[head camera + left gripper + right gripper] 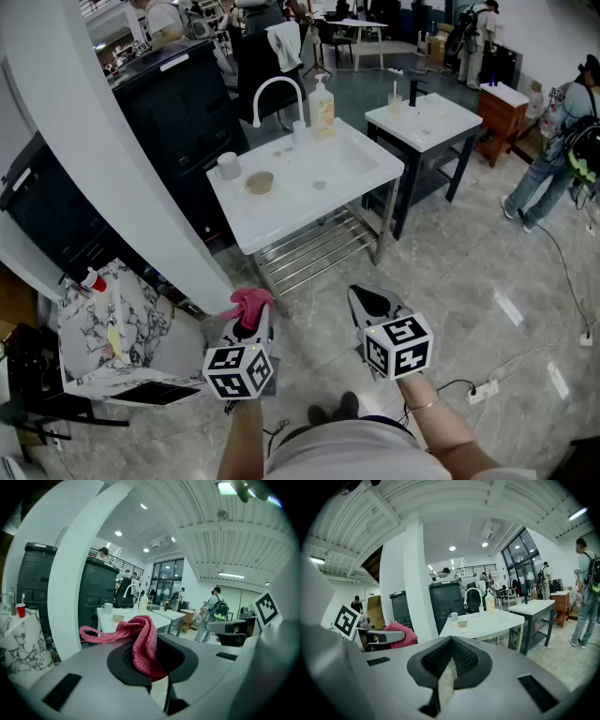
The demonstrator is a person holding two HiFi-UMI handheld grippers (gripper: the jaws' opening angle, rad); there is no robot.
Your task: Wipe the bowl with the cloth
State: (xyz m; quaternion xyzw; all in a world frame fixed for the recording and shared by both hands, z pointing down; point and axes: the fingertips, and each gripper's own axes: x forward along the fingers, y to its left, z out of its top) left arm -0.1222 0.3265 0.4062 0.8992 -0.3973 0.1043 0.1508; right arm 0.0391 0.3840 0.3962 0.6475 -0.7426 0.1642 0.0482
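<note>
A small tan bowl (260, 182) sits on the white sink table (281, 211), far ahead of both grippers; it shows small in the left gripper view (117, 618) and the right gripper view (462, 624). My left gripper (251, 314) is shut on a pink knitted cloth (248, 303), which bunches out of its jaws (143, 644) and trails left. My right gripper (368, 302) is shut with nothing in it, its pads (461, 656) pressed together. Both are held low over the floor, side by side, well short of the table.
On the table stand a white mug (228, 166), a curved white faucet (277, 94) and a soap bottle (322, 106). A white pillar (103, 159) rises at left, a marble-patterned stand (117, 323) beside it. A second white table (424, 120) and people are at right.
</note>
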